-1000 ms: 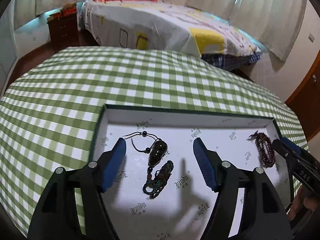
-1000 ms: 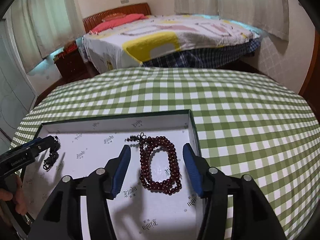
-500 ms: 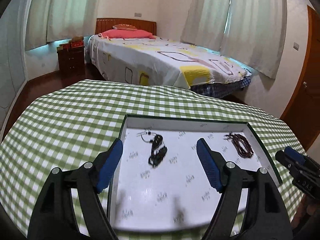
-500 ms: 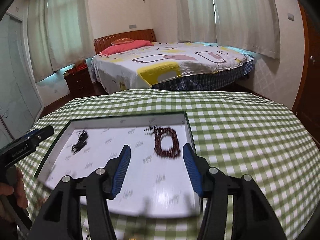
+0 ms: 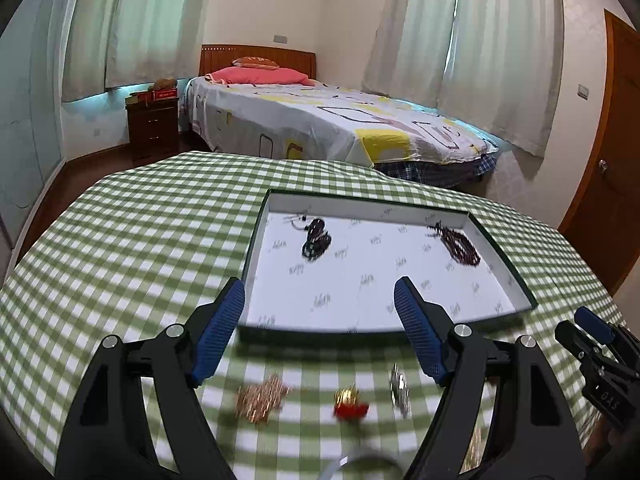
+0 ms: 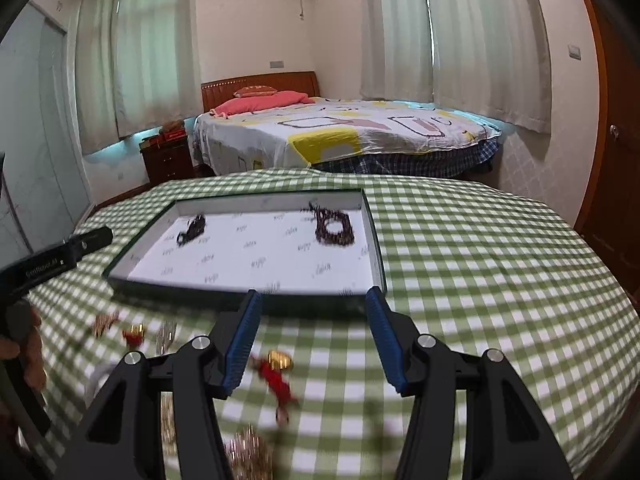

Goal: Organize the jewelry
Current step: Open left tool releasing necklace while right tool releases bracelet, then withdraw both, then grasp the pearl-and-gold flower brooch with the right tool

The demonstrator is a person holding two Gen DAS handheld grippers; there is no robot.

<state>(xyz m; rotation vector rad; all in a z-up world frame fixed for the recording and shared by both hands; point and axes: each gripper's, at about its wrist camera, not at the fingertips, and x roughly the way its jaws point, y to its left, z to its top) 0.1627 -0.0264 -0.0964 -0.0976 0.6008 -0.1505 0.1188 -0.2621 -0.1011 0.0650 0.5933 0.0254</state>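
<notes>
On the side of the left gripper [image 6: 60, 258], seen from the right wrist camera, there is white lettering, but it is too blurred to read surely. On the right gripper [image 5: 600, 360], seen from the left wrist camera, I can read "DAS". The white lining of the tray [image 5: 256, 240] carries a small repeated printed word, which is too small to read.

Inside the tray lie two pieces: a dark pendant on cord [image 5: 316, 238] near the far left corner, and a dark red bead bracelet [image 5: 460, 246] near the far right side, well apart from each other.

On the green checked tablecloth [image 5: 140, 240], in front of the tray's near wall, lie more pieces, all blurred: a gold chain heap [image 5: 260, 396], a red and gold charm [image 5: 350, 402] and a silver piece [image 5: 400, 390]. In the right wrist view a red tassel charm [image 6: 278, 376] lies between the blue pads.

Both grippers hover above the cloth with fingers spread wide, holding nothing. The bottom edge cuts off some further gold pieces.
</notes>
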